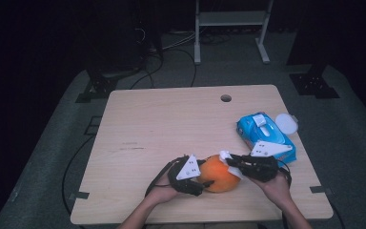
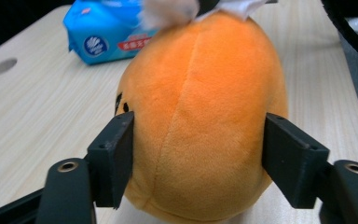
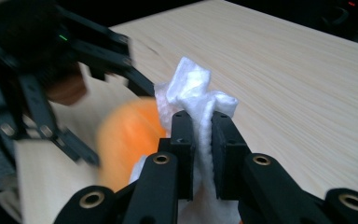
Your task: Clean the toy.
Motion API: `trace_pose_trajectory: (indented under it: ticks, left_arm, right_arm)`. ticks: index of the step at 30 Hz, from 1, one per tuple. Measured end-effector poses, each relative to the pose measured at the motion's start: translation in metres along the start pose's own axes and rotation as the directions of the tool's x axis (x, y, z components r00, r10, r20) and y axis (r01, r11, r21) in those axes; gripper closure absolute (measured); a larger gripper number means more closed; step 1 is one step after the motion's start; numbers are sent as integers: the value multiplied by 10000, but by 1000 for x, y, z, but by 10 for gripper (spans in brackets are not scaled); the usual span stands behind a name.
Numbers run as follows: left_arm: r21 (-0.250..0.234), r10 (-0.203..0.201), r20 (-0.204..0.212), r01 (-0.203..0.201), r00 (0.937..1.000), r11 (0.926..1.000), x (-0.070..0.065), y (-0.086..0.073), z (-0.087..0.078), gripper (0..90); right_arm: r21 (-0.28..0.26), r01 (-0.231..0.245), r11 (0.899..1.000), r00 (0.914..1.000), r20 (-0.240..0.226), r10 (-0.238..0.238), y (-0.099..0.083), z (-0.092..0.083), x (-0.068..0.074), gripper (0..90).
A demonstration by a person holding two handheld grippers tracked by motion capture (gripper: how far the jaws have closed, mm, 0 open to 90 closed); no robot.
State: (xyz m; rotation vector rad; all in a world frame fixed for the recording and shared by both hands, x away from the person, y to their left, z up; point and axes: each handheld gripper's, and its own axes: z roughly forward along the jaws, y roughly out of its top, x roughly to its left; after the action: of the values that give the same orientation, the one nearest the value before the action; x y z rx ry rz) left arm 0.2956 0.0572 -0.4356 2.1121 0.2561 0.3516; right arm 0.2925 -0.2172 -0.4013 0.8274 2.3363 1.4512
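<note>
An orange plush toy (image 1: 218, 172) lies near the table's front edge. My left gripper (image 1: 205, 174) is shut on it from the left. In the left gripper view both black pads (image 2: 114, 154) press into the sides of the plush (image 2: 205, 116). My right gripper (image 1: 232, 160) comes in from the right, shut on a crumpled white wipe (image 1: 227, 156). The right gripper view shows the wipe (image 3: 191, 88) pinched upright between the jaws (image 3: 203, 135), right beside the blurred orange plush (image 3: 126, 135). The wipe (image 2: 168, 11) rests against the far end of the plush.
A blue pack of wet wipes (image 1: 264, 133) lies at the table's right side, with a round white lid (image 1: 286, 123) behind it. The wooden table (image 1: 171, 119) has a cable hole (image 1: 226, 98) near its far edge. Dark stands and cables sit on the floor beyond.
</note>
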Motion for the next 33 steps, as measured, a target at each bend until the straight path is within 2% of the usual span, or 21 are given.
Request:
trace_pose_trajectory:
  ticks: [3, 5, 7, 11, 14, 19, 22, 25, 27, 29, 31, 33]
  left_arm:
    - [-66, -501, 117, 501, 9987, 9987, 6, -4, -1, 320]
    - [-48, -636, 106, 636, 9979, 9980, 7, -5, -1, 320]
    - [55, -776, 84, 775, 9970, 9970, 8, -5, -1, 320]
    - [-26, -1502, 112, 1502, 9886, 9887, 15, -10, -1, 319]
    - [-43, -1717, 174, 1718, 9850, 9851, 17, -11, -2, 318]
    - [-113, -2091, 220, 2094, 9776, 9778, 20, -12, -2, 318]
    - [-132, -2197, 188, 2200, 9754, 9754, 20, -12, -1, 316]
    - [-141, -2189, 98, 2190, 9757, 9756, 19, -12, 0, 311]
    - [-182, -2325, 87, 2327, 9725, 9724, 21, -13, -1, 311]
    - [-274, -2570, 106, 2572, 9664, 9660, 23, -14, -2, 313]
    - [-321, -2837, 84, 2839, 9589, 9583, 25, -14, -2, 315]
    - [-332, -2967, 81, 2968, 9549, 9544, 26, -15, -2, 314]
  right_arm:
    - [304, -385, 9988, 9985, 405, 372, -10, -9, -15, 797]
    - [227, -798, 9965, 9964, 289, 792, -15, -14, -23, 797]
    - [189, -705, 9973, 9964, 474, 696, -14, -19, -22, 797]
    - [61, -413, 9991, 9988, 252, 411, -9, -20, -15, 797]
    - [205, -159, 9997, 9994, 327, 152, -8, -15, -11, 797]
    - [469, -610, 9970, 9964, 623, 580, -16, -16, -24, 797]
    - [401, -667, 9970, 9969, 447, 649, -16, -16, -22, 797]
    - [264, -291, 9992, 9995, 128, 287, -8, -12, -11, 797]
    - [362, 39, 9993, 9998, 192, -46, -6, -9, -6, 796]
    - [369, -138, 9992, 9998, 150, 132, -8, -9, -10, 797]
    - [588, -242, 9980, 9989, 419, 217, -13, -10, -16, 797]
    - [777, -440, 9960, 9982, 449, 406, -18, -11, -20, 797]
